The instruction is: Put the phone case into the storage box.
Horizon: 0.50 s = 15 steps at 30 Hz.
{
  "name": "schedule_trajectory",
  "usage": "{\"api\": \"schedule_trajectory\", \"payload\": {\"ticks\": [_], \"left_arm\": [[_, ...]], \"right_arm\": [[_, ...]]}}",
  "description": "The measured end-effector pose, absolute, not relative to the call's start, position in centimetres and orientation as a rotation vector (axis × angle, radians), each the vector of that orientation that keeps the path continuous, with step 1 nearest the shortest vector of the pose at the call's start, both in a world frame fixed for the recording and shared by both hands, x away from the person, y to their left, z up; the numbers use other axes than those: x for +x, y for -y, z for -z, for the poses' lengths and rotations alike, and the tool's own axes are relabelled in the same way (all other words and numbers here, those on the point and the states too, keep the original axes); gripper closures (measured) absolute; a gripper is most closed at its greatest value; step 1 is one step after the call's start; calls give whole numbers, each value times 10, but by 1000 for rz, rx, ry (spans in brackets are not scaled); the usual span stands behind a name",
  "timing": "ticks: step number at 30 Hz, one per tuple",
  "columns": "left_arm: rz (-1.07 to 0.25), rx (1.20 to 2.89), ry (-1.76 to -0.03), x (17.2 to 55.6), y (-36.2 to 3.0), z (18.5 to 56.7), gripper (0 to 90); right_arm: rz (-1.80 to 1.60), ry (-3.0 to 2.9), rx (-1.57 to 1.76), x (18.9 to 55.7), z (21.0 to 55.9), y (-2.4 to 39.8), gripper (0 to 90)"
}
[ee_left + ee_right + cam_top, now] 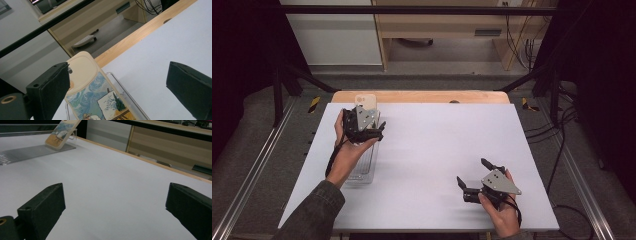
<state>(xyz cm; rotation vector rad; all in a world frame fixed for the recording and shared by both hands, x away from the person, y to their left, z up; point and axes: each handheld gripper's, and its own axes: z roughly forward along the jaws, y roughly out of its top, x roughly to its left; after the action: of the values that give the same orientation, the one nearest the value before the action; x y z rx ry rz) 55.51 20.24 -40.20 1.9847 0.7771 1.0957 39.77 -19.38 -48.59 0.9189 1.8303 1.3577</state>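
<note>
Wide-open jaws of the left gripper [117, 82] flank the phone case [96, 96] propped in the clear tray [362, 170], seemingly about to clamp, while the right gripper [472, 177] waits released, well apart from the tray.

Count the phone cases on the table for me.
1. The case with a painting print leans tilted against the far end of the clear tray, at the table's left, in front of the open left tongs. Another could hide under that hand.

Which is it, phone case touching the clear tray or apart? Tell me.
Touching. The right gripper view shows the phone case tilted, its lower edge resting in the clear tray and its back leaning on the tray's end wall.
</note>
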Motion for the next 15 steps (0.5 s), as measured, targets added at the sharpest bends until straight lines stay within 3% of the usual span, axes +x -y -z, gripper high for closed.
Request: {"api": "schedule_trajectory", "payload": {"ticks": [15], "left_arm": [[-1132, 2012, -705, 541, -202, 398, 50]], "right_arm": [[-1352, -1832, 918, 398, 486, 193, 24]]}}
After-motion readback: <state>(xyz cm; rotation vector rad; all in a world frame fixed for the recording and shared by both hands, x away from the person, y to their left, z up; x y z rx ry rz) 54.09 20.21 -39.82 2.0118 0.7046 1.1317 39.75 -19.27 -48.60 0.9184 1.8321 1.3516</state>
